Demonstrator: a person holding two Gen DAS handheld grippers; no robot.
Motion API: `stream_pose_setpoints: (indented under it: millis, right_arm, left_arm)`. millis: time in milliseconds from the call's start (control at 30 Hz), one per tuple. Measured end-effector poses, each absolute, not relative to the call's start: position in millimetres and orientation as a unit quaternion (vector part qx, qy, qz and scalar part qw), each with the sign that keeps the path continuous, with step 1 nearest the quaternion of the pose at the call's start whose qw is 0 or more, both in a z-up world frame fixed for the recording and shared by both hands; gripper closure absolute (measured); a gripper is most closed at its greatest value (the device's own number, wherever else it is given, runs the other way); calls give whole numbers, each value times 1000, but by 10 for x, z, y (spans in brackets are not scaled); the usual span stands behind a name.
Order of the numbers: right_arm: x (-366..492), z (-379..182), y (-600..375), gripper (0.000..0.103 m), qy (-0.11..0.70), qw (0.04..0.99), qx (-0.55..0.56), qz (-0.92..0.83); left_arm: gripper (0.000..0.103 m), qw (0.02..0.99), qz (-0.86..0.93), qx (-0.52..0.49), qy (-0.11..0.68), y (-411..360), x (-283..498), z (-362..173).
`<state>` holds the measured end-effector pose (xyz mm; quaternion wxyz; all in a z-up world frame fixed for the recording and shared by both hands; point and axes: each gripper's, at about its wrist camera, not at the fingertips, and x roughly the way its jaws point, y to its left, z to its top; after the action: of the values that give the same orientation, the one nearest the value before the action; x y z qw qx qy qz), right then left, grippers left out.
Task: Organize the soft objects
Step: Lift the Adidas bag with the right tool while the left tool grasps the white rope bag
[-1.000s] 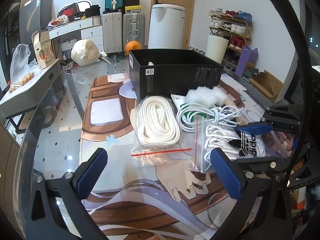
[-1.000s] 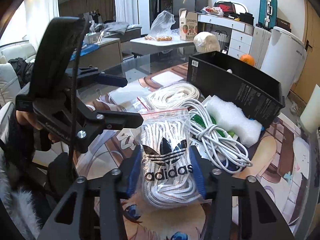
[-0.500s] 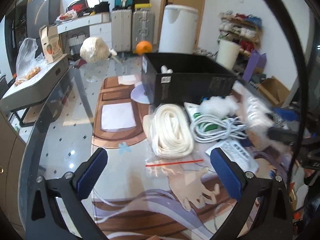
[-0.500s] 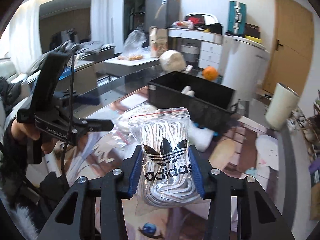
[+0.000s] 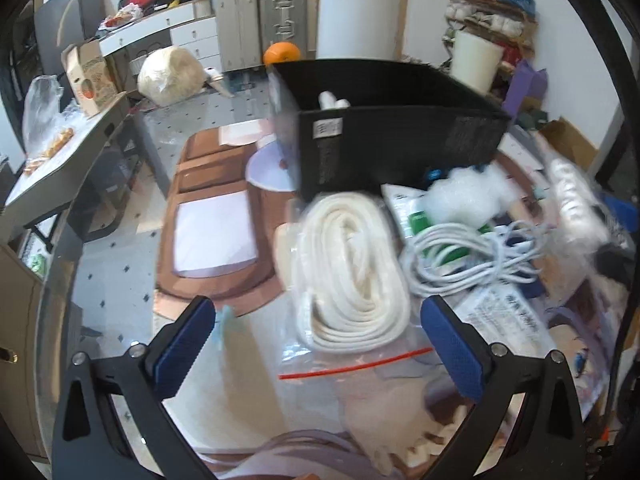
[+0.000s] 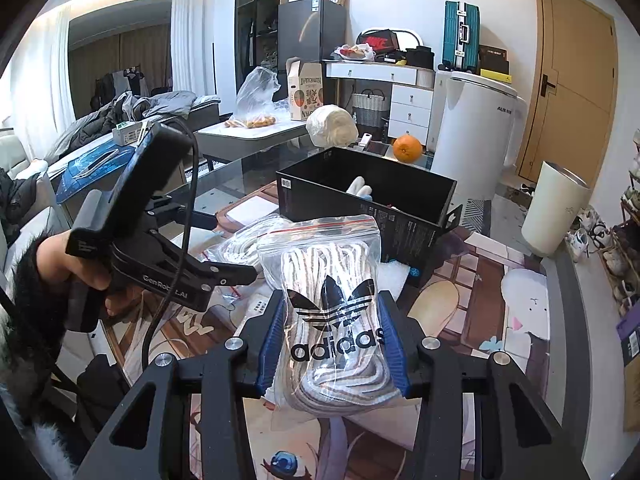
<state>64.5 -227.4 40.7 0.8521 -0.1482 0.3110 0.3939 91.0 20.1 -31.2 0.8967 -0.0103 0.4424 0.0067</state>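
Observation:
My right gripper (image 6: 332,340) is shut on a clear zip bag of white laces with an Adidas logo (image 6: 332,312), held in the air in front of the open black box (image 6: 412,232). The same bag shows blurred at the right of the left wrist view (image 5: 576,200). My left gripper (image 5: 320,348) is open, low over the table, with a zip bag of coiled cream rope (image 5: 348,268) lying just ahead between its pads. The black box (image 5: 400,140) stands behind that bag with something white inside. From the right wrist view, the left gripper (image 6: 224,276) hangs above the rope bag (image 6: 244,244).
A coil of white cable (image 5: 460,256), a lump of white foam wrap (image 5: 468,196) and a printed paper sheet (image 5: 504,316) lie right of the rope bag. An orange (image 6: 407,149) sits behind the box. The glass table carries a picture mat (image 5: 208,236).
The right gripper has lifted the Adidas bag off the table and turned it toward the box. The left gripper has moved forward and down toward the cream rope bag.

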Motion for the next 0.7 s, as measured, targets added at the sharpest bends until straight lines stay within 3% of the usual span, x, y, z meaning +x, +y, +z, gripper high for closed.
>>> stream_pose_setpoints:
  millis: [700]
  right_arm:
    - [679,413,-2308,58,314,854,-140,390]
  left_arm:
    - [0,887,6,-5,461,224,1108,-375]
